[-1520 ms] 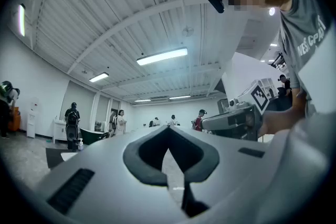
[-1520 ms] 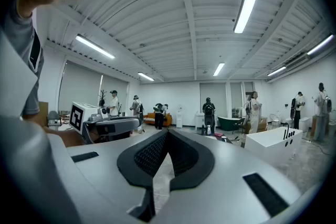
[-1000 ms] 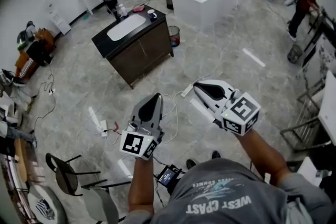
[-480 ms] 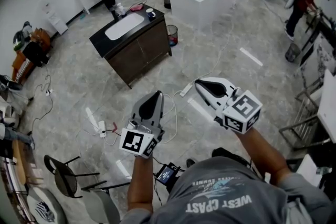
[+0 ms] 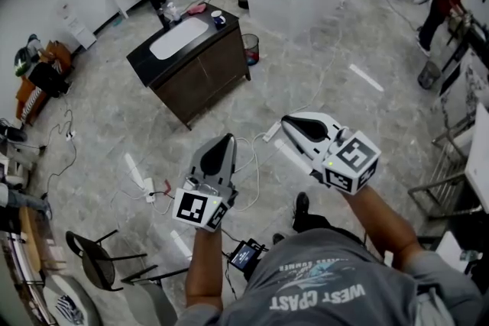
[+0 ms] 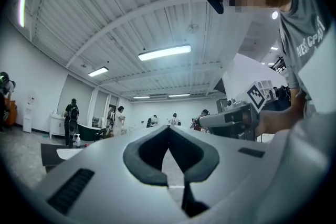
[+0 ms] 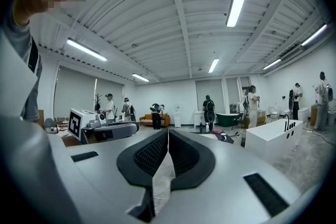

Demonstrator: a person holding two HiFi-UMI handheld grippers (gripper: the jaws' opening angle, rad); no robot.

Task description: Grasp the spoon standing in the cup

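Marbled floor [image 5: 336,88], big open hall. Dark desk [image 5: 205,80] with basin [image 5: 178,38] well ahead; cup [image 5: 219,17] on its corner, spoon too small to discern. Left claw [image 5: 225,140], right claw [image 5: 287,123] both closed, empty.

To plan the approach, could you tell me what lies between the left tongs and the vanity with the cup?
Only bare marble floor, per the head view; white cables lie beside it.

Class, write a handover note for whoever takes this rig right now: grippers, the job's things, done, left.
Left gripper: shut, empty, over the floor.
Right gripper: shut, empty, beside it.
Cup: on the dark vanity counter, well ahead; spoon too small to make out.
Done: nothing grasped yet.
To do: approach the counter, open one gripper's fingers, grasp the spoon.
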